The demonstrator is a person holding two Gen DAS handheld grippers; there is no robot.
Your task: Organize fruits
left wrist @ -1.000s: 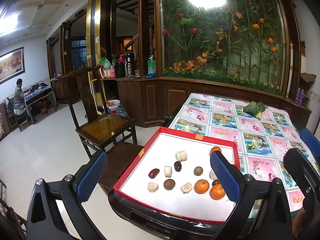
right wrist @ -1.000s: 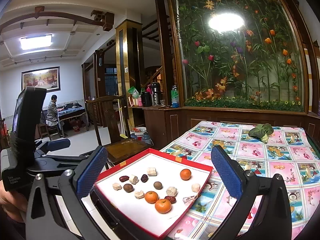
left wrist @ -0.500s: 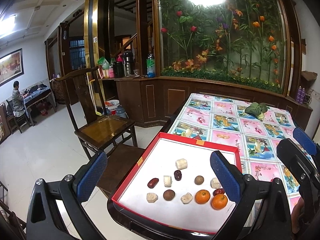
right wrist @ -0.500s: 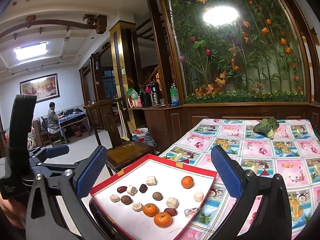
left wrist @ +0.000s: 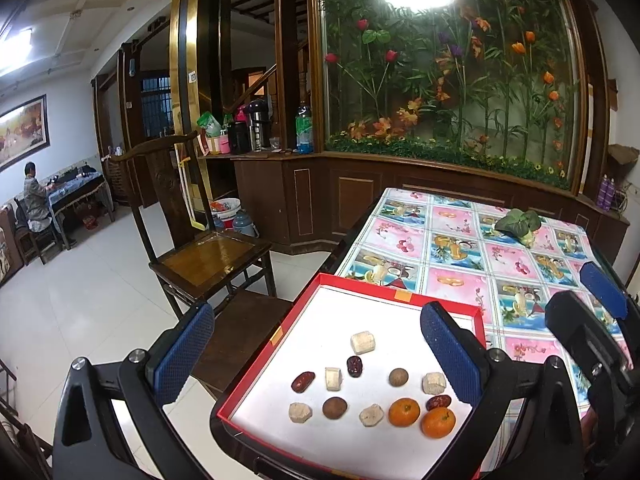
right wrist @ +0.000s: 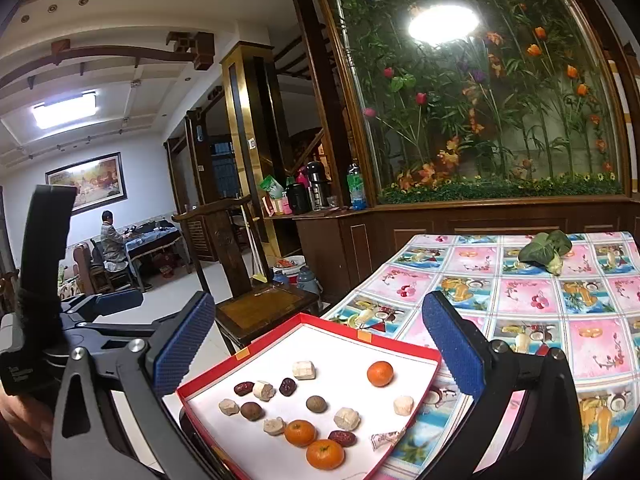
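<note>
A tiled dining room: a table in a fruit-print cloth, with a red-rimmed tray at its near corner.

Both grippers hover with jaws released and empty, the left gripper over the tray's 9 o'clock edge, the right gripper above its middle. On the tray lie oranges, dark dates, brown round fruits and pale cubes; one orange sits apart toward 1 o'clock. A leafy vegetable lies at the table's 12 o'clock end, a wooden chair at 10 o'clock.
</note>
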